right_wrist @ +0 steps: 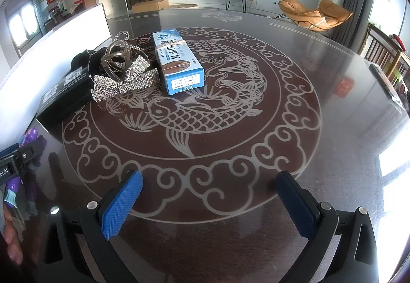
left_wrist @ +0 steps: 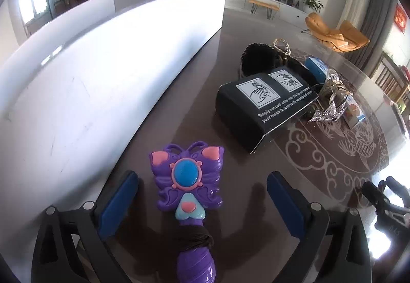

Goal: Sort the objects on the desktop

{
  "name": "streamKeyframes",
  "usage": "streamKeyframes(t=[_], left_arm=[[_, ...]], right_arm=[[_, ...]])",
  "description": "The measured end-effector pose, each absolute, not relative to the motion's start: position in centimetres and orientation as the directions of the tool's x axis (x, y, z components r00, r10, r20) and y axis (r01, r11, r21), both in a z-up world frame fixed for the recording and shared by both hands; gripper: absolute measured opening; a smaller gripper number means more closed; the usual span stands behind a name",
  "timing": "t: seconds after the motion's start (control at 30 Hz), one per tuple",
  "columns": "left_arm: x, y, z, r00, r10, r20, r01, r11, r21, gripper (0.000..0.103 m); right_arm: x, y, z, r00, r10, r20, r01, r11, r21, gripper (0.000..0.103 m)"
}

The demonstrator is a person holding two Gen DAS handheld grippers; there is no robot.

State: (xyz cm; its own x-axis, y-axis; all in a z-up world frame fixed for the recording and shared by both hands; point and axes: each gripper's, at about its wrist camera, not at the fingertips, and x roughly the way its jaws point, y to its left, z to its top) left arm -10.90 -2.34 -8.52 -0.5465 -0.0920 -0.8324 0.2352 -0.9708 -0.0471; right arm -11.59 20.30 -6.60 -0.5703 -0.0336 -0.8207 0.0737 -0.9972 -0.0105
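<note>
A purple butterfly toy wand [left_wrist: 186, 176] lies on the dark table between the open fingers of my left gripper [left_wrist: 202, 188], with a dark hair tie [left_wrist: 194, 238] around its handle. A black box [left_wrist: 264, 106] lies further right; it also shows in the right wrist view [right_wrist: 64, 98]. Behind it are a black fuzzy item [left_wrist: 258, 59], a rhinestone bow [right_wrist: 125, 82], a clear hair claw [right_wrist: 116, 60] and a blue medicine box [right_wrist: 176, 60]. My right gripper [right_wrist: 208, 193] is open and empty above the fish pattern.
A long white box [left_wrist: 110, 52] runs along the left of the table. The glass table top [right_wrist: 333, 129] carries a carved fish pattern. The other gripper [right_wrist: 15, 170] shows at the left edge of the right wrist view. Chairs stand at the right.
</note>
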Motion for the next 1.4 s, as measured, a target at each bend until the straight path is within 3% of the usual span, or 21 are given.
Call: streamKeyframes(t=[0.1,1.4], left_arm=[[-11.2,-1.2,-8.8,-0.537,-0.126,-0.834,0.213,-0.977,0.011,0.103],[-10.6,-1.3,-9.2,-0.549,-0.121,-0.827,0.205,-0.979,0.007,0.103]], right_arm=[[-11.6,20.3,-6.6,-0.57,-0.033,-0.821,0.074,-0.997,-0.011,0.103],[-11.6,20.3,-6.6,-0.57,-0.032,-0.821,0.072,-0.997,-0.01,0.103]])
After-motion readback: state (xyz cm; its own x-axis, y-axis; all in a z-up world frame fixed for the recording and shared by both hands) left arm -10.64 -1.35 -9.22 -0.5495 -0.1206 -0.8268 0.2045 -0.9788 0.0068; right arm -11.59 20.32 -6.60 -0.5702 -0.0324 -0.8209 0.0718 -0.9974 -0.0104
